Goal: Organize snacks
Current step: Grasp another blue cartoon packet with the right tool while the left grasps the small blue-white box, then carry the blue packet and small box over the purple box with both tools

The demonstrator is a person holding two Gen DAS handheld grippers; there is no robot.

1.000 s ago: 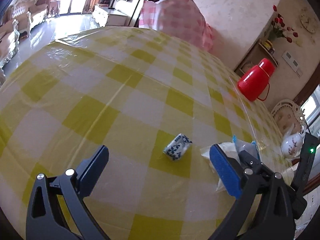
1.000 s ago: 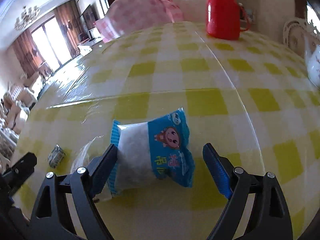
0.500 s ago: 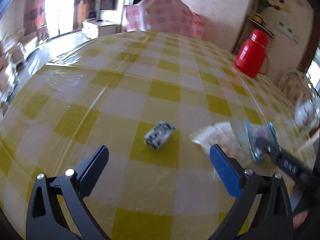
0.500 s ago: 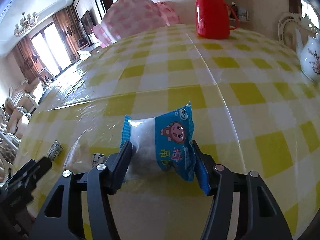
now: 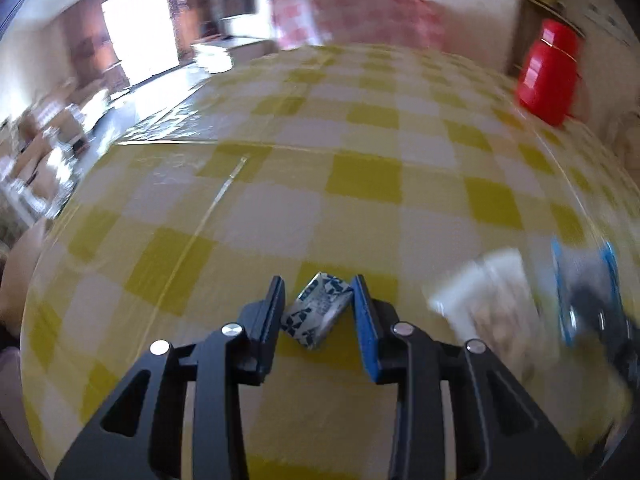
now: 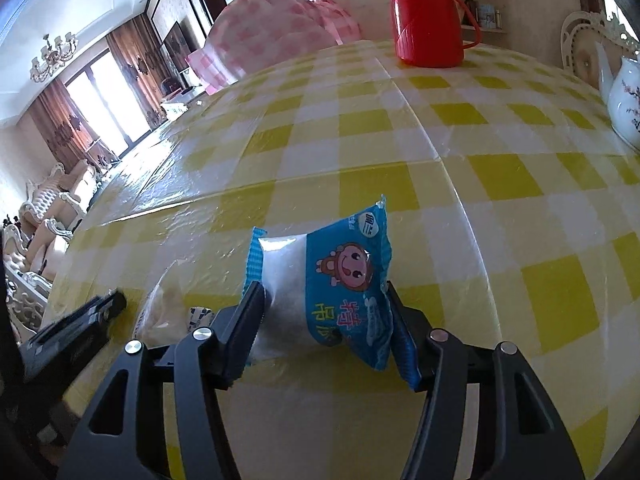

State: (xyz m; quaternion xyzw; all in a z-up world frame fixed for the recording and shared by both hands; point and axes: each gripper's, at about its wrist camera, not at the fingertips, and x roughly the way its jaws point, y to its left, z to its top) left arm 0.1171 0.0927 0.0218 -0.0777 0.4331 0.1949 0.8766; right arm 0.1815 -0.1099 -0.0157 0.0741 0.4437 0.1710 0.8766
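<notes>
I am closing the left gripper (image 5: 318, 304) on the small wrapped candy (image 5: 317, 310) on the checked tablecloth (image 5: 360, 184): light, stiff. The right gripper (image 6: 326, 320) is pinching the blue snack packet (image 6: 332, 292) across its soft, crinkly, slippery middle.

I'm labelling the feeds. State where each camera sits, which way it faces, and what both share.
Left wrist: on the left gripper, angled down at the table; its jaws have just been closing on the candy.
Right wrist: on the right gripper, angled down; jaws clamp the blue packet, left gripper at its left edge.
Shared: table, red flask, clear bag, blue packet.
</notes>
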